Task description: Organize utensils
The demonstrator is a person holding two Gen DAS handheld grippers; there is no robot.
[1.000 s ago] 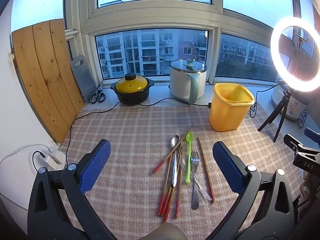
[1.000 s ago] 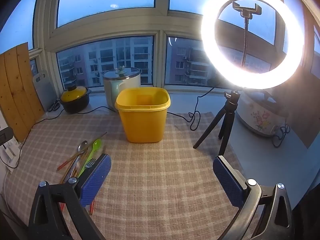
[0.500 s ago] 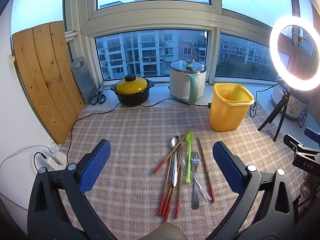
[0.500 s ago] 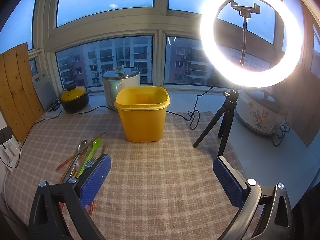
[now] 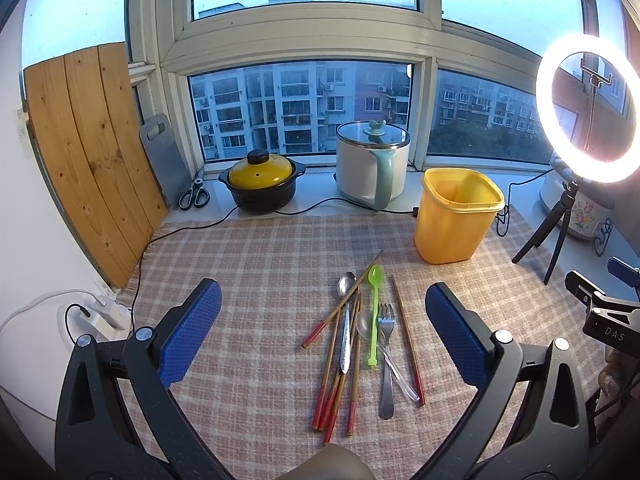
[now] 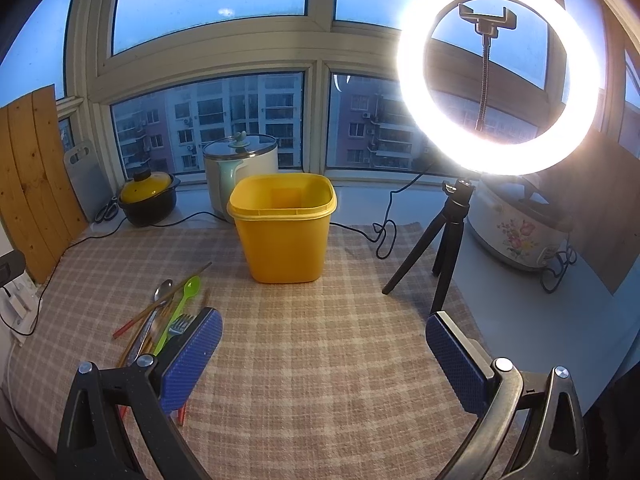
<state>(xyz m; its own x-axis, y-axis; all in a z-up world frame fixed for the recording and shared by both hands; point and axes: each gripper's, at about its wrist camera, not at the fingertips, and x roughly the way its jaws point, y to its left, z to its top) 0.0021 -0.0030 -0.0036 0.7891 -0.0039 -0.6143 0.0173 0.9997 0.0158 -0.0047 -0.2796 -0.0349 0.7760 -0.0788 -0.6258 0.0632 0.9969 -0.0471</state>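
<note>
**Utensils heaped on the checked cloth, both grippers wide and empty**

Checked tablecloth (image 5: 260, 264) runs from the window sill toward both cameras. On the sill stand a black pot with a yellow lid (image 5: 262, 184), a white electric cooker with a glass lid (image 5: 372, 164), scissors (image 5: 195, 196) and a grey cutting board (image 5: 164, 160), which leans beside wooden planks (image 5: 88, 152). A lit ring light (image 6: 498, 76) on its tripod (image 6: 444, 256) stands to the right of the yellow bin (image 6: 284, 228), with a flowered rice cooker (image 6: 516, 232) behind it.

The utensils lie in a loose heap near the bin: red-tipped chopsticks (image 5: 334, 364), a metal spoon (image 5: 346, 312), a green plastic spoon (image 5: 374, 308), a fork (image 5: 386, 356) and a clear plastic spoon (image 5: 384, 352), several crossing one another.

The left gripper (image 5: 320, 340) hovers over the heap, fingers spread wide, holding nothing. The right gripper (image 6: 324, 356) is equally spread and empty; its left pad (image 6: 192, 356) hides part of the heap.

Compared with 1 second ago, nothing on the cloth has moved and both views are almost unchanged
</note>
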